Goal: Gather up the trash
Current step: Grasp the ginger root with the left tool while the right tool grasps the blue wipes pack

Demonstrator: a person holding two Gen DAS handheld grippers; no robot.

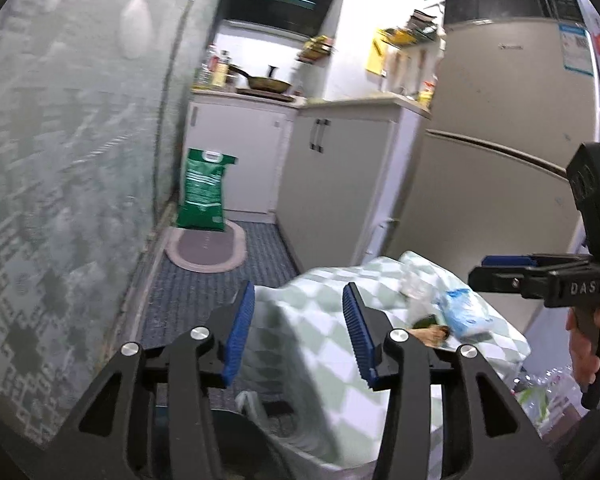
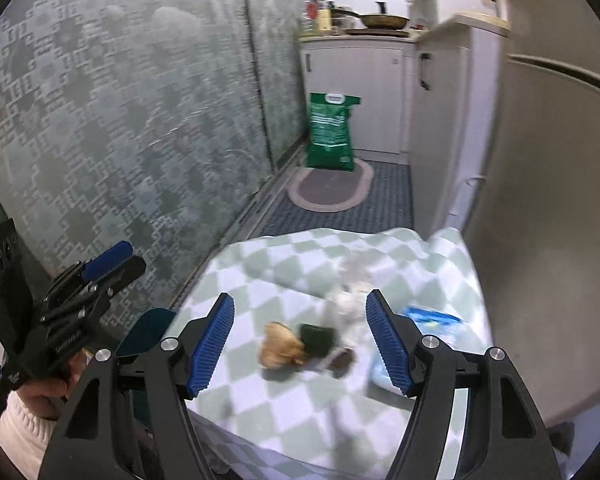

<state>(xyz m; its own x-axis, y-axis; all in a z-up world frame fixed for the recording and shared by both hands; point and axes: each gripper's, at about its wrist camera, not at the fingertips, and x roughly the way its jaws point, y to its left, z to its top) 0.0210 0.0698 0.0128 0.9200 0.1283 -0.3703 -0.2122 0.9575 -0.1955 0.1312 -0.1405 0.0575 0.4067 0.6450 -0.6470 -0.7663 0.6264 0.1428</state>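
Note:
A table under a green-and-white checked cloth (image 2: 260, 264) carries the trash: a tan crumpled lump (image 2: 280, 346), a dark green piece (image 2: 316, 336), a brown wrapper (image 2: 342, 360), white crumpled plastic (image 2: 348, 300) and a blue-and-white packet (image 2: 432, 320). My right gripper (image 2: 300, 340) hovers open above this pile, pads touching nothing. My left gripper (image 1: 300, 332) is open and empty over the cloth's (image 1: 324, 320) left edge, with the blue packet (image 1: 464, 312) off to its right. Each gripper shows in the other's view: the right gripper (image 1: 500, 268) and the left gripper (image 2: 112, 260).
A patterned glass wall (image 1: 60, 160) runs along the left. A green sack (image 1: 204, 192) stands on an oval mat (image 1: 208, 246) before white cabinets (image 1: 340, 168). A fridge (image 1: 500, 120) stands right of the table. Below my left gripper sits a dark container with a white liner (image 1: 248, 400).

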